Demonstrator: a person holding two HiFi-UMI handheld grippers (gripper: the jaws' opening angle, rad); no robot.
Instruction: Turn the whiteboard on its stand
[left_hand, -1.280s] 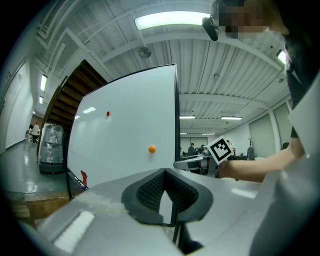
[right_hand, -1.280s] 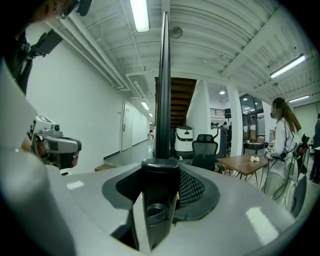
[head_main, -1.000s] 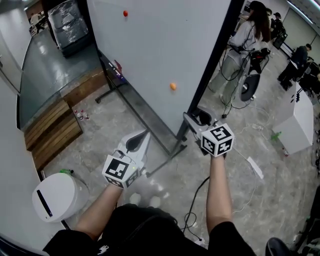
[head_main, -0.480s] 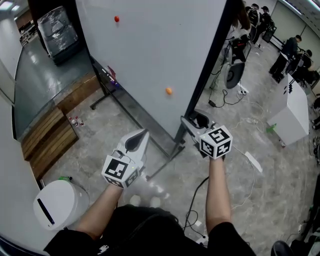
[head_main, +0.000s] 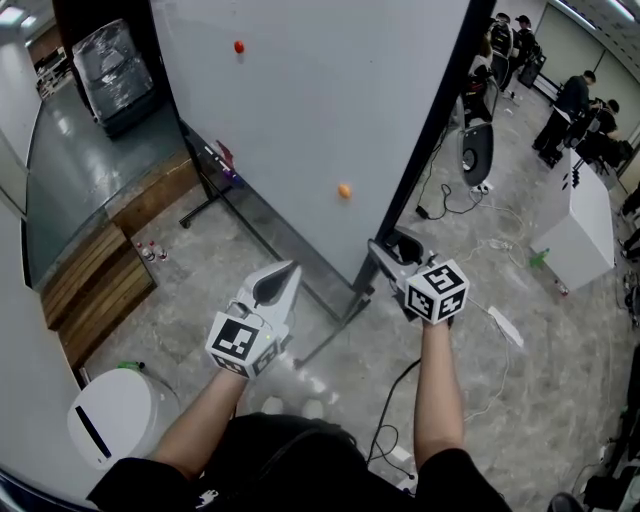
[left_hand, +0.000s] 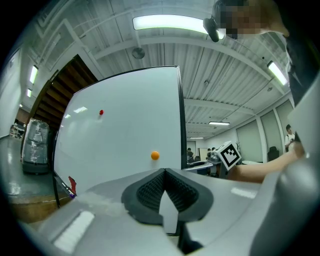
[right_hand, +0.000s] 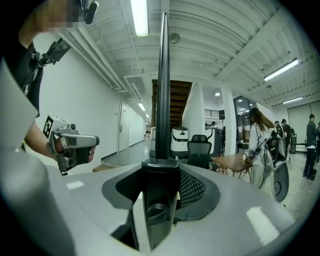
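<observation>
A white rounded bin (head_main: 115, 418) sits lower left, wooden steps (head_main: 95, 285) above it; people (head_main: 572, 100) stand upper right near a white cabinet (head_main: 580, 235).

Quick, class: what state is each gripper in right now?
Left gripper: closed, holding nothing.
Right gripper: closed on the whiteboard edge.

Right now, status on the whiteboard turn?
Right gripper clamped on side frame of whiteboard. Left gripper shut, empty, off the board. Board upright on stand. Loose cable on floor nearby.
</observation>
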